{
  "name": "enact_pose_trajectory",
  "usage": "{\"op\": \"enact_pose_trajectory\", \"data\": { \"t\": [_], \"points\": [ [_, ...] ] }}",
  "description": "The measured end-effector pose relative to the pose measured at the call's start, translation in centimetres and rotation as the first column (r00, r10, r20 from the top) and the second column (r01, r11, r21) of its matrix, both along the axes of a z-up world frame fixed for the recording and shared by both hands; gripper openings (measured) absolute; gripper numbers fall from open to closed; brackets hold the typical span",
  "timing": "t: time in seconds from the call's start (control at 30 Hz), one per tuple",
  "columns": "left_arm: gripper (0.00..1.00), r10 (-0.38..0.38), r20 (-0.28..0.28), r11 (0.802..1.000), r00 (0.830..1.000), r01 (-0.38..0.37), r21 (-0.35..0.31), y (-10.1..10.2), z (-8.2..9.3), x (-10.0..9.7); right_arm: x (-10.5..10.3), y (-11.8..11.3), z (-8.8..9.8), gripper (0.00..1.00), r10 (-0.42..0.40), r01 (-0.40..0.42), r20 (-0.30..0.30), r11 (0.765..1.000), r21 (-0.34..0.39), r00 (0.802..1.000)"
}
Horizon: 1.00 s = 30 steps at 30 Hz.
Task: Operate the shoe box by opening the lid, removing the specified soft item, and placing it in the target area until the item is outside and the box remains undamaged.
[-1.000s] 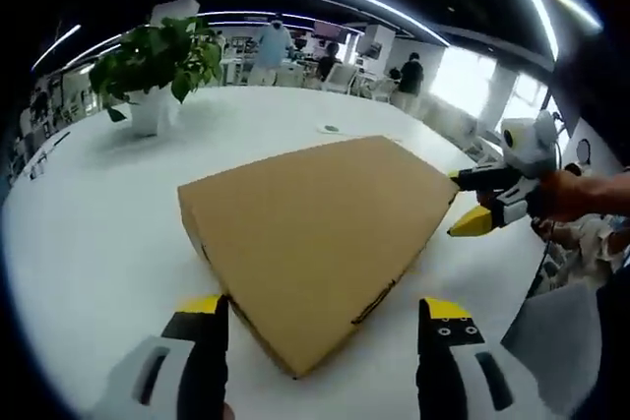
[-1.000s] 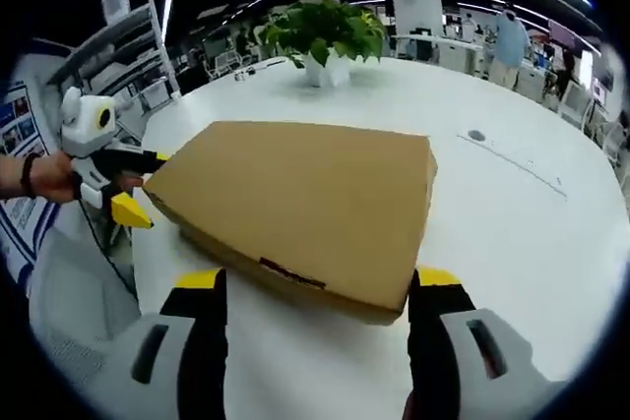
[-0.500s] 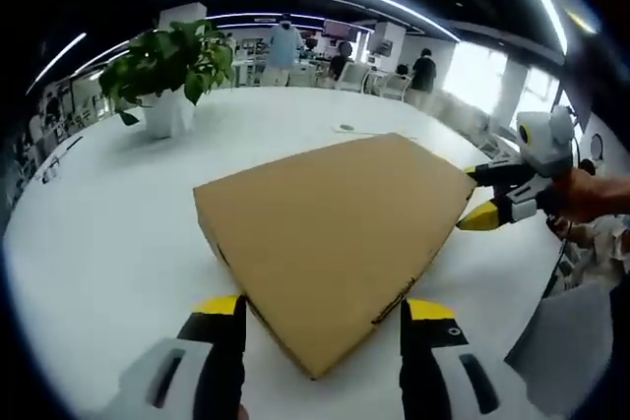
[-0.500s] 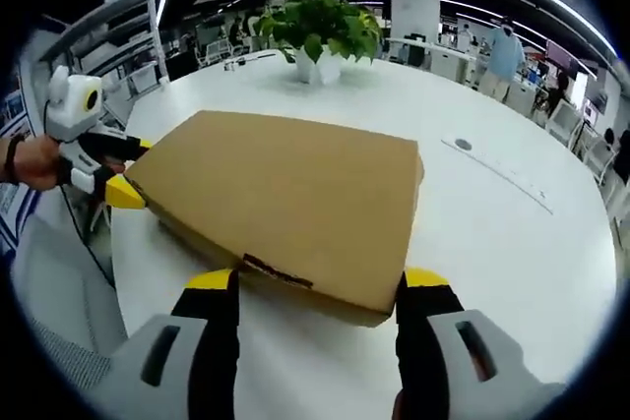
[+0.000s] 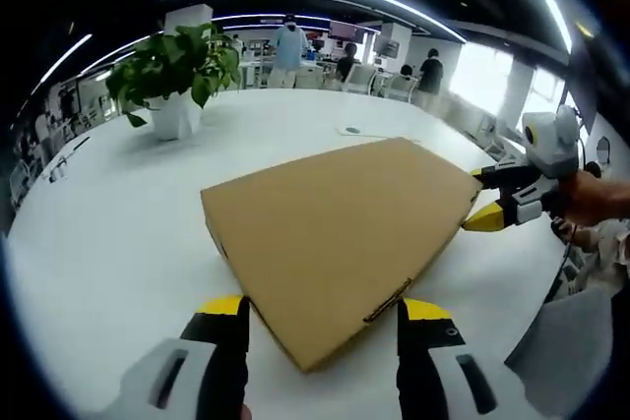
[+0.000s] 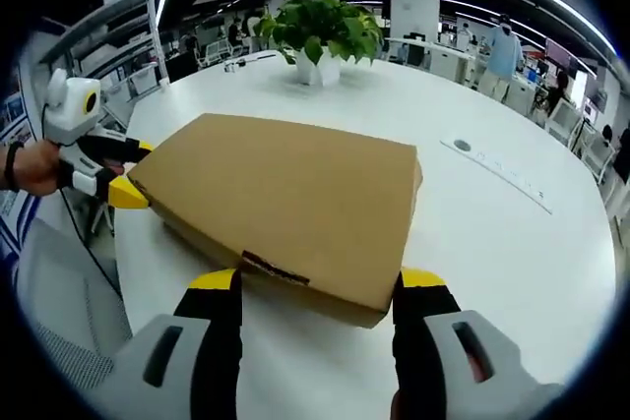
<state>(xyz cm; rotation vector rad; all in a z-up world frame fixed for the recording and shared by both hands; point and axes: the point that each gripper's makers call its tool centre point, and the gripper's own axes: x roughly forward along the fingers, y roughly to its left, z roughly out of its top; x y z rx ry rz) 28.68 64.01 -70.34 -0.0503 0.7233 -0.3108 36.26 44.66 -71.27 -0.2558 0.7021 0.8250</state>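
Shoe box: a closed brown cardboard shoe box (image 5: 340,243) lies flat on the white surface (image 5: 108,233), lid down and shut; in the right gripper view the same box (image 6: 285,204) fills the middle, a dark slot along its near edge.
Left gripper: the left gripper (image 5: 320,361) hovers at one corner of the box, its yellow-tipped fingers (image 5: 221,317) spread wide on either side of that corner, gripping nothing; in the right gripper view it (image 6: 123,179) shows at the box's left corner, held by a hand (image 6: 30,166).
Right gripper: the right gripper (image 6: 313,331) sits at the near long edge of the box, fingers (image 6: 418,287) parted and straddling the edge, nothing clamped; in the left gripper view it (image 5: 482,202) shows at the box's far right corner, one yellow tip just below the edge.
Potted plant: a green potted plant (image 5: 177,71) in a white pot stands well apart from the box, farther back on the surface.
Background: people (image 5: 288,46) stand in the office beyond.
Soft item: cannot tell; the box is shut.
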Motion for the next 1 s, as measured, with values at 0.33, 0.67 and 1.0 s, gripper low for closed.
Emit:
{"op": "enact_pose_trajectory", "data": {
  "t": [0.33, 0.67, 1.0],
  "points": [
    [0.59, 0.022, 0.029, 1.000, 0.999, -0.021, -0.020, 0.1, 1.6, 0.0, -0.1, 0.3, 1.4, 0.57, -0.012, 0.012, 0.008, 0.999, 0.038, 1.000],
    [0.58, 0.004, 0.072, 0.999, 0.997, -0.002, -0.036, 0.2, 3.3, 0.0, 0.1, 0.3, 3.5, 0.57, -0.029, 0.027, 0.021, 0.996, 0.088, 0.999],
    [0.60, -0.006, 0.116, 0.998, 0.993, 0.013, -0.061, 0.3, 4.8, 0.5, 0.6, 0.6, 5.6, 0.57, -0.054, 0.050, 0.028, 0.988, 0.145, 0.998]
  ]
}}
